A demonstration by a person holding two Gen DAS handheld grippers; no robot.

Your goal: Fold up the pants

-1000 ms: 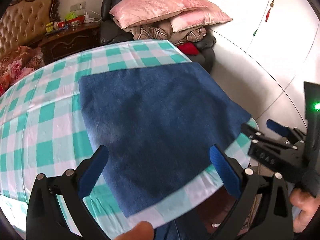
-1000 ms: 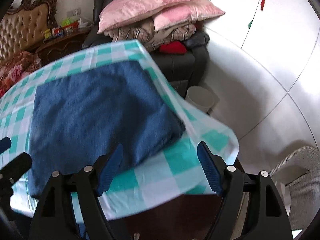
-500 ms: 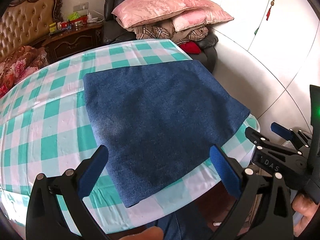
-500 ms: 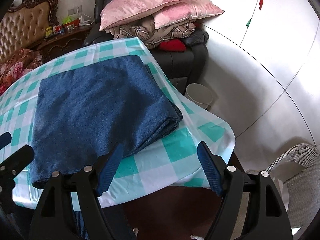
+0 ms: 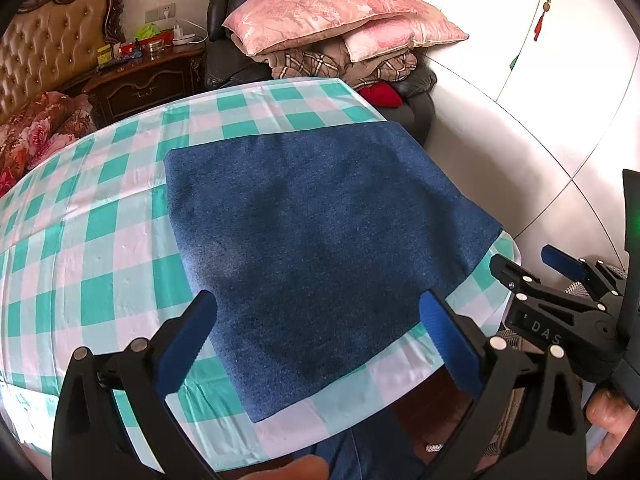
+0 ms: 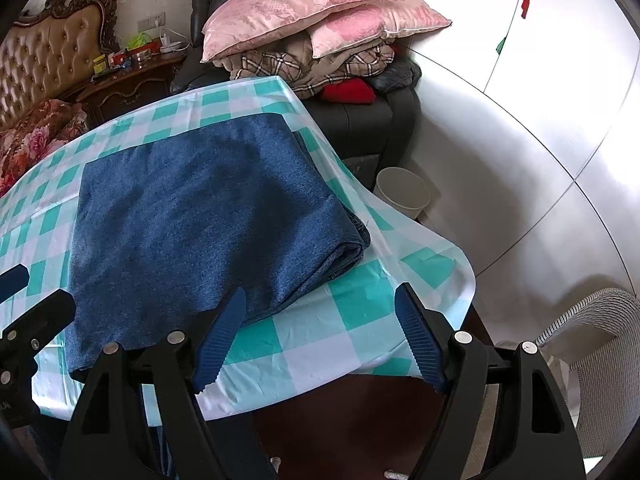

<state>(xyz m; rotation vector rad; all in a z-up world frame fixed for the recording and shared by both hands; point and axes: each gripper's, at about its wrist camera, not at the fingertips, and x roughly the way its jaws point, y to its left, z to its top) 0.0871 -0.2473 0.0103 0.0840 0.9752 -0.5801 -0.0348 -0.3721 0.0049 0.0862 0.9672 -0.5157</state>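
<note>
Folded blue denim pants lie flat as a rectangle on the table with the green-and-white checked cloth. They also show in the right wrist view, with the folded layers at their right edge. My left gripper is open and empty, above the pants' near edge. My right gripper is open and empty, over the table's near right corner, beside the pants. The right gripper shows in the left wrist view at the right, off the table.
An armchair with pink pillows and blankets stands beyond the table. A wooden nightstand and a bed are at the back left. A white bin and a wicker chair stand on the floor at the right.
Both grippers have drawn back and up from the pants. The pants lie still on the table.
</note>
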